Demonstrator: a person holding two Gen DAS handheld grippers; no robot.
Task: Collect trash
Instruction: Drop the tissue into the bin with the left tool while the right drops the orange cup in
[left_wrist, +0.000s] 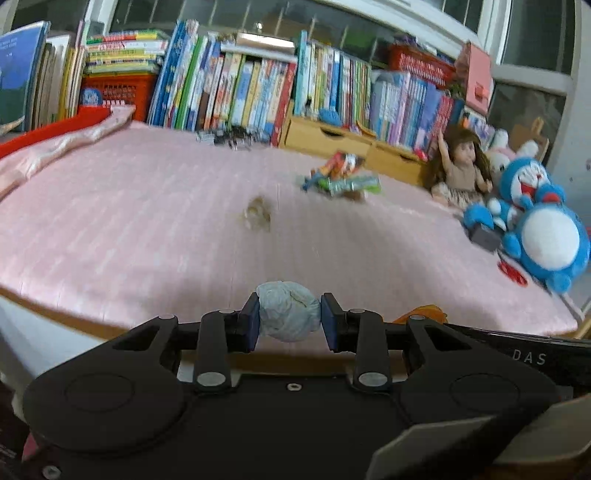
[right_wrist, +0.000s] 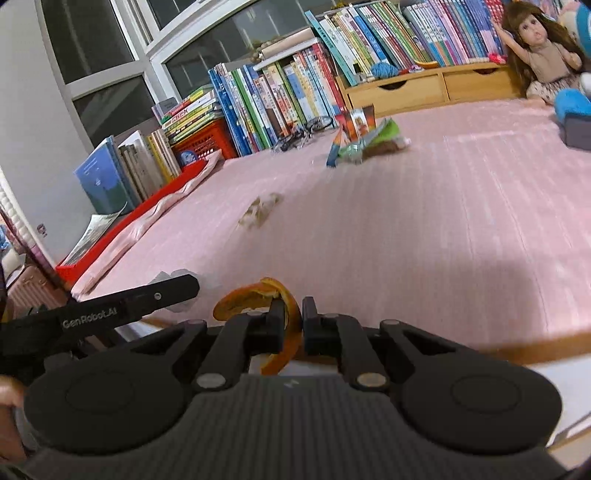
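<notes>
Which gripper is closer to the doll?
Right, though not by much. The right gripper, shut on orange peel, is on the doll's side. The left gripper, holding a paper wad, is beside it, farther away.

Right hand-held gripper (right_wrist: 293, 320) is clamped tight on a curled strip of orange peel (right_wrist: 258, 299) — the peel arcs up to the left and hangs down below the fingers. Just left of it the other hand-held gripper (right_wrist: 173, 290) pokes in, with a bit of crumpled grey paper (right_wrist: 171, 275) showing behind its tip. All of this sits at the near edge of a bed with a pink striped cover (right_wrist: 424, 229). Further out on the cover there's a small blurry brownish scrap (right_wrist: 260, 212) and a pile of colourful wrappers (right_wrist: 364, 138). A row of books (right_wrist: 280, 96) lines the far side, a long-haired doll (right_wrist: 545, 55) sits top right — next to wooden drawers (right_wrist: 424, 86).
</notes>
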